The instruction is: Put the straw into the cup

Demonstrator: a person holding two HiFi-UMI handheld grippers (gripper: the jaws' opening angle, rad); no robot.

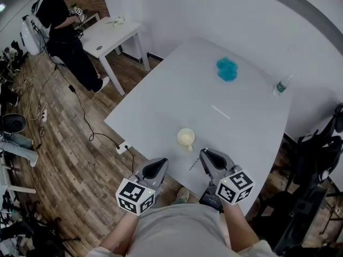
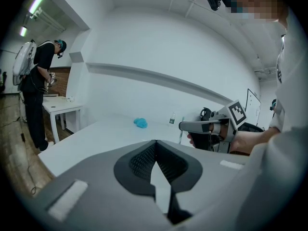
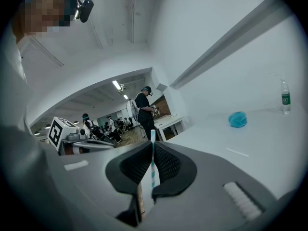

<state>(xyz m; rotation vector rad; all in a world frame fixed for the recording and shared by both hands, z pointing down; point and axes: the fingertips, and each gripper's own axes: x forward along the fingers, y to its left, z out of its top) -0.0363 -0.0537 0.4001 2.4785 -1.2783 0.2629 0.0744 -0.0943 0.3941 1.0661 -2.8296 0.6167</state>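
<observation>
A small pale cup (image 1: 186,138) stands upright near the front edge of the white table (image 1: 161,100). My right gripper (image 1: 206,157) hovers just to the right of the cup and nearer to me. It is shut on a thin white straw with teal stripes (image 3: 153,159), which stands upright between the pads. In the head view the straw (image 1: 193,164) hangs off the gripper's tip. My left gripper (image 1: 158,166) is held below and left of the cup, off the table's front edge, jaws shut with nothing in them. The left gripper view also shows the right gripper (image 2: 192,125) and the straw (image 2: 181,130).
A crumpled blue object (image 1: 227,68) and a small water bottle (image 1: 282,84) sit at the table's far side. A thin white strip (image 1: 220,112) lies mid-table. A person (image 1: 61,23) stands at a second white table (image 1: 110,33) far left. Cables trail over the wooden floor (image 1: 64,159).
</observation>
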